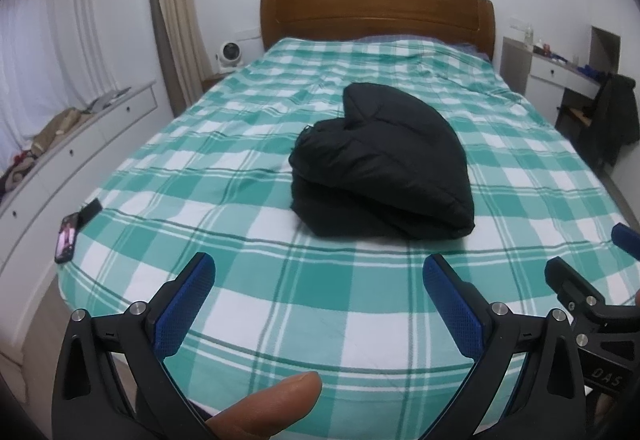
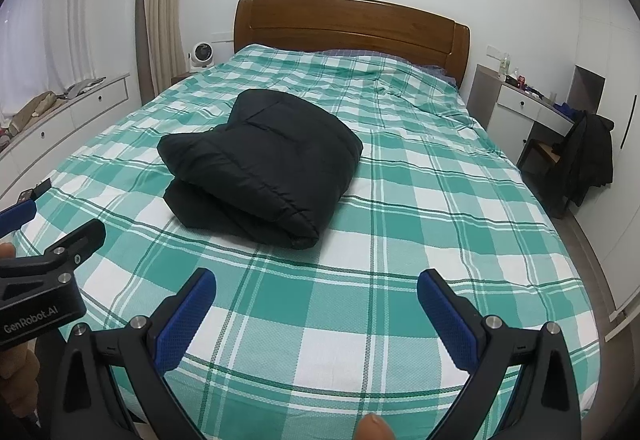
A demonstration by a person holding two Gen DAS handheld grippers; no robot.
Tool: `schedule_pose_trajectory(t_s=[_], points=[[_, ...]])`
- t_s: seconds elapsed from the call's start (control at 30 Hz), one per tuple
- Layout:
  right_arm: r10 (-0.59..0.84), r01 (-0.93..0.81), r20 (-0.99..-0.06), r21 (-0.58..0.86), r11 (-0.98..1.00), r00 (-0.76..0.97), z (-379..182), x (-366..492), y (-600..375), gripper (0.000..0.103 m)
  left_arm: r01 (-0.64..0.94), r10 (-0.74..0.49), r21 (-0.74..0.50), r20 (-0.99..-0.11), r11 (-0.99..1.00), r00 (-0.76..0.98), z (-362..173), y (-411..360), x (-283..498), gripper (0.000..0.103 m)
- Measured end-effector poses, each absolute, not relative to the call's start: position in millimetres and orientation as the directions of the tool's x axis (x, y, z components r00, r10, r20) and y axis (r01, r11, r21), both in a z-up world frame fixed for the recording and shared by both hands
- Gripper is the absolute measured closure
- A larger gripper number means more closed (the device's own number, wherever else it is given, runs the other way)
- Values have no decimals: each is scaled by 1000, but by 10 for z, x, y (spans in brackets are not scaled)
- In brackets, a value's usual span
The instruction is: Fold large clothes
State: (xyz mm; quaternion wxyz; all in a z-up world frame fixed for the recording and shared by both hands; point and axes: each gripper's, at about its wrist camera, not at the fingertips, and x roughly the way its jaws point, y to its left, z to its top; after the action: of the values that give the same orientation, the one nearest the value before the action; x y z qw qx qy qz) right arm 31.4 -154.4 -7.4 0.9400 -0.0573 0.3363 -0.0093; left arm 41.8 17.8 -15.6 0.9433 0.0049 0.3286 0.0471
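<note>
A black puffy jacket (image 1: pixel 380 164) lies folded into a thick bundle in the middle of the bed (image 1: pixel 280 300), which has a green and white checked cover. In the right wrist view the same jacket (image 2: pixel 260 164) sits left of centre on the bed (image 2: pixel 400 280). My left gripper (image 1: pixel 318 266) hovers open over the near end of the bed, short of the jacket, holding nothing. My right gripper (image 2: pixel 316 282) is open too, over the near end and apart from the bundle. Each gripper shows at the edge of the other's view.
A phone (image 1: pixel 67 238) lies at the bed's near left corner. A wooden headboard (image 1: pixel 376 14) stands at the far end. White drawer units (image 1: pixel 80 144) with clothes line the left wall. A desk and a chair with a dark garment (image 2: pixel 588 160) stand on the right.
</note>
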Motion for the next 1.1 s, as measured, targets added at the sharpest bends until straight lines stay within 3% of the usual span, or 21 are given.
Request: schedule_pose_trajectory(t_s=[1.1], points=[[-51, -35, -618, -126, 991, 784, -12, 348, -1467, 1, -96, 122, 75, -611, 993, 782, -105, 171, 402, 0]])
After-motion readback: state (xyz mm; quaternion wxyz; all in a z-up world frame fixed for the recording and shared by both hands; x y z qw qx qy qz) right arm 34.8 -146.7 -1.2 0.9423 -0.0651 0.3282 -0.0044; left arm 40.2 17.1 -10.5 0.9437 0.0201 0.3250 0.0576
